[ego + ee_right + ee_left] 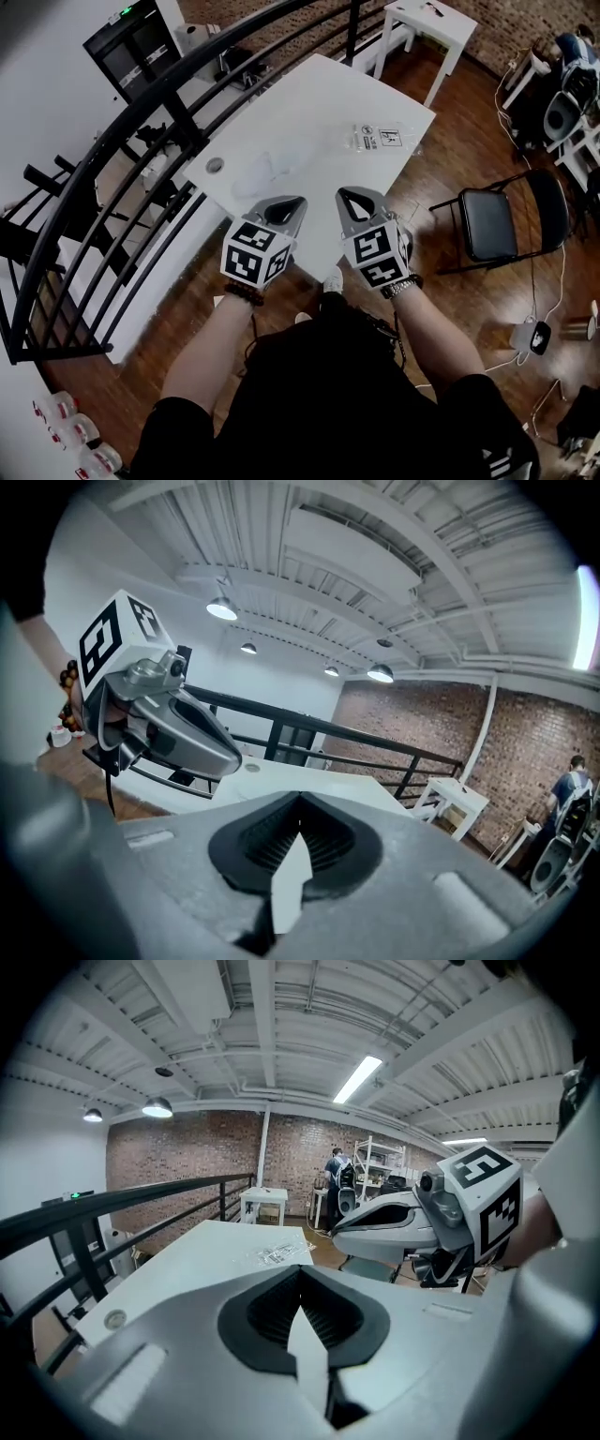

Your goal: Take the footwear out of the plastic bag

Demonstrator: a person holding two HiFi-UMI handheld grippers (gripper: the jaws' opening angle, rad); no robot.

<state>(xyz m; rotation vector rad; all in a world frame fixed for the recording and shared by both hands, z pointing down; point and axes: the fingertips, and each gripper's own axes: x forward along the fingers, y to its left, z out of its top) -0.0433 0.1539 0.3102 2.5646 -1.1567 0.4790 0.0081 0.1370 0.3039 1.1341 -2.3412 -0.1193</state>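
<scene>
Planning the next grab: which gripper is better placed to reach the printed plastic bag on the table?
Right. The plastic bag lies ahead of the right gripper; the left gripper sits farther off. Both are shut.

The room was evenly bright: a ceiling strip light and round pendant lamps glowed overhead, and the white table looked washed out in my head view, with soft sheen on the wooden floor. All three views bent strongly and blackened at the corners. The near foreground in my gripper views was soft.
</scene>
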